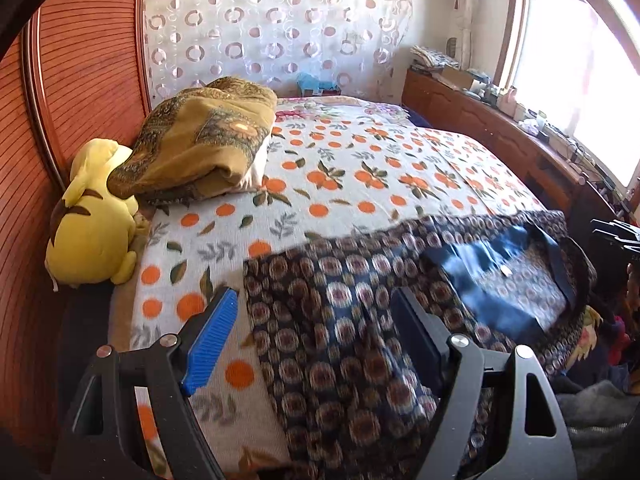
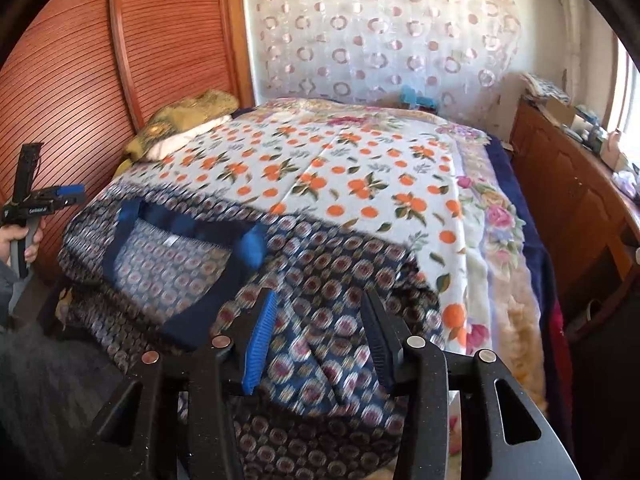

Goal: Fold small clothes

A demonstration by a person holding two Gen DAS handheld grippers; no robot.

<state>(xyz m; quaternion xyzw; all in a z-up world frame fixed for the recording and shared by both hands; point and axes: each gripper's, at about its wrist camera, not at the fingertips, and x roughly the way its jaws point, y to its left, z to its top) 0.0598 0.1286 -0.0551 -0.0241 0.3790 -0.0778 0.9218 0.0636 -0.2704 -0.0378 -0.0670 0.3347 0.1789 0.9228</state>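
- Lying spread on the near end of the bed (image 1: 360,168), garment (image 1: 340,340): dark, medallion print, navy trim at the neck.
- Left gripper (image 1: 312,328) above the garment's left edge; jaws wide apart, holding nothing. Blue pad (image 1: 212,344) over the orange-print blanket.
- Right gripper (image 2: 316,332) over the garment's right part, jaws parted, nothing between them. Cloth there blurred.
- Brown quilt (image 1: 200,140) and yellow plush (image 1: 92,216) at the far left, against the wooden wall.
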